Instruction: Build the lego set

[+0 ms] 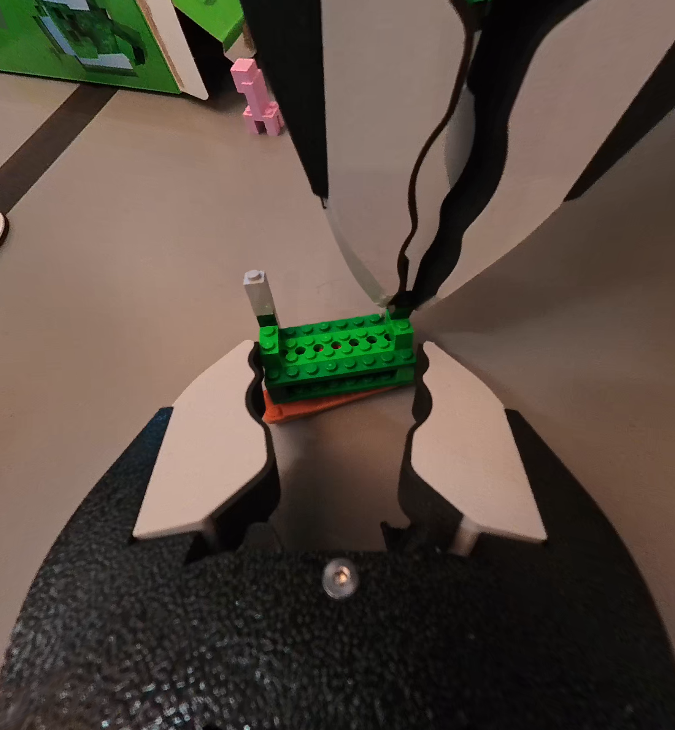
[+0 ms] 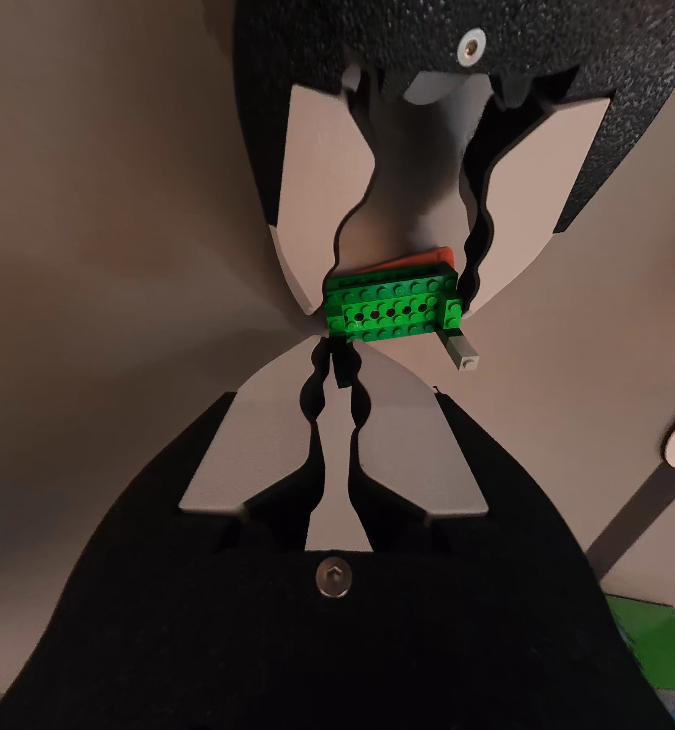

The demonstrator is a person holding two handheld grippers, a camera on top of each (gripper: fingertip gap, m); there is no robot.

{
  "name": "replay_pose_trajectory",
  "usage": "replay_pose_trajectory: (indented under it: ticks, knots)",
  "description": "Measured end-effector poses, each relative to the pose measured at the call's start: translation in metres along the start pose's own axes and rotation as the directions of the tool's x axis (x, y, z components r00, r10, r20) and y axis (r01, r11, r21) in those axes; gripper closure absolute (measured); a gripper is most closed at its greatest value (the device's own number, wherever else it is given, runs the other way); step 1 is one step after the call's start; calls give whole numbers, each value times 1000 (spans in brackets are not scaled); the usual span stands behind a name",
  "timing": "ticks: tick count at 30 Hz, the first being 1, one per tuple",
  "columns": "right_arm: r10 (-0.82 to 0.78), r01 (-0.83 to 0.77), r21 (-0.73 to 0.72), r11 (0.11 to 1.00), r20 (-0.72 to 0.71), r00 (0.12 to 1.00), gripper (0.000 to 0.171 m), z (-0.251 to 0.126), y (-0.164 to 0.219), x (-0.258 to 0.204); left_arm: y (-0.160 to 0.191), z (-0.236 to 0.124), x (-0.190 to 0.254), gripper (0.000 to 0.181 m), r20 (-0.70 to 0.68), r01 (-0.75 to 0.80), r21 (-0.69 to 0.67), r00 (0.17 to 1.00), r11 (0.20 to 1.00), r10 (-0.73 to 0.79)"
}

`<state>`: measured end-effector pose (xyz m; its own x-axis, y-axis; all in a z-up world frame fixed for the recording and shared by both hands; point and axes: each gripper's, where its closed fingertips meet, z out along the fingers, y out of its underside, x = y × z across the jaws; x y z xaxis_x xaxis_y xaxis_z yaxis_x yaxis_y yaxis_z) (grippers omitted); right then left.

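We see the green build [image 1: 335,351] on the worktop [image 1: 130,276], gripped at its two ends by the left tongs [image 1: 337,355], whose fingers [image 1: 225,414] press against its sides. Under the build an orange piece [image 1: 308,407] sticks out; most of it is hidden and we cannot tell what it is. A grey pillar [image 1: 260,292] stands on the build's far left corner. At the far right corner the right tongs [image 1: 393,302] come down from above, clenched on a dark brick [image 2: 339,363] that meets the corner; in the left wrist view it is almost wholly covered by the tips, and in the right wrist view it lies in shadow, so we cannot make out its shape well.

Beyond the left tongs, to the left, a green box [image 1: 71,43] is cut off by the frame edge; we cannot see inside it. A pink figure [image 1: 258,98] stands just right of it, partly behind a right finger [image 1: 292,98].
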<state>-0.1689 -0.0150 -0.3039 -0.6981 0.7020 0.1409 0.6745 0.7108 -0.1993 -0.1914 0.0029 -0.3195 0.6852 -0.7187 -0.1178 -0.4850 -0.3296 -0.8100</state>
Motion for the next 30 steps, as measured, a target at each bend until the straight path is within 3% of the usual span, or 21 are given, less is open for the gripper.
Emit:
replay_pose_trajectory:
  ticks: [30]
  knots:
    - [17,-17,1,1000,-8,1000,158,-2,4,3,0,1,0,108,6,1,-3,1000,1000,-1]
